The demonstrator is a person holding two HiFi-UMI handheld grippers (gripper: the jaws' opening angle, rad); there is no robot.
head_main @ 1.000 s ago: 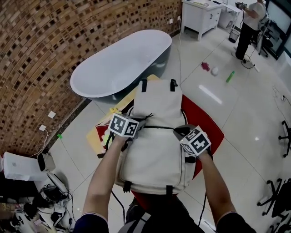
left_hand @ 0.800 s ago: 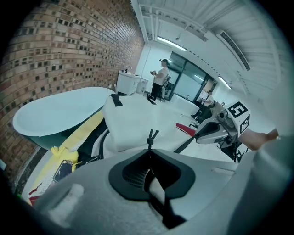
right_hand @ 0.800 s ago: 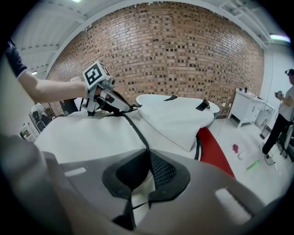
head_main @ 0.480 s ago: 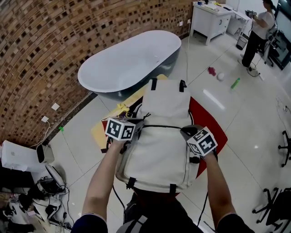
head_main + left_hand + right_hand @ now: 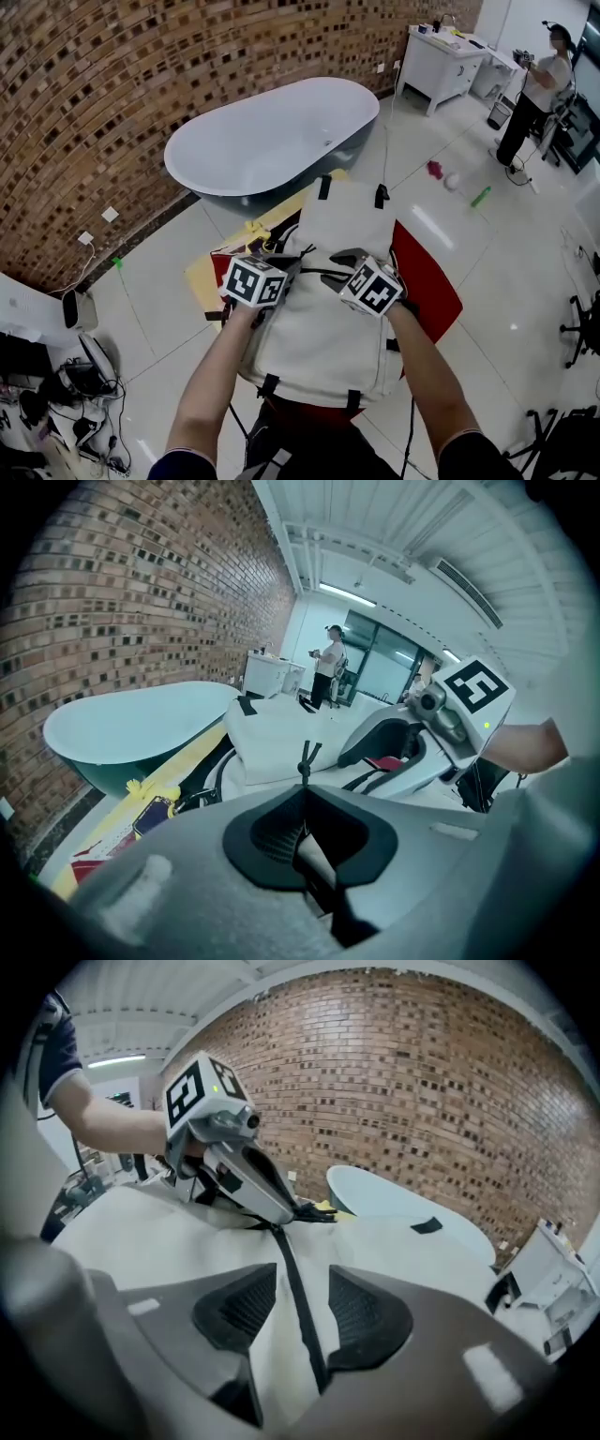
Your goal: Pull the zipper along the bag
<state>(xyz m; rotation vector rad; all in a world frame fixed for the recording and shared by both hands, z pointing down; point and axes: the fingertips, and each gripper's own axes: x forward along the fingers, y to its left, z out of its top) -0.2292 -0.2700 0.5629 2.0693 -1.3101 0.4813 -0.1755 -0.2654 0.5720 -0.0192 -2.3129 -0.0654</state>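
Observation:
A white backpack (image 5: 323,337) lies on a red mat, with a black zipper line (image 5: 286,1279) running across its top. At the bag's upper left, my left gripper (image 5: 284,269) is shut on the black zipper pull cord (image 5: 306,759). Its jaws have just been closing, and the knotted cord sticks out above the tips. My right gripper (image 5: 341,260) hovers over the middle of the bag, close to the left one. Its jaws have just been opening and now stand open, with the zipper line between the pads (image 5: 234,1312), which do not press on it.
A white bathtub (image 5: 272,141) stands behind the bag against a brick wall (image 5: 112,84). The red mat (image 5: 427,272) shows at the bag's right, a yellow board (image 5: 202,277) at its left. A person (image 5: 534,89) stands far right by a white cabinet (image 5: 441,56). Cables and devices (image 5: 56,375) clutter the lower left.
My right gripper has swung from the bag's right side to its middle, near the left gripper, and rolled. The left gripper has stayed at the bag's upper left.

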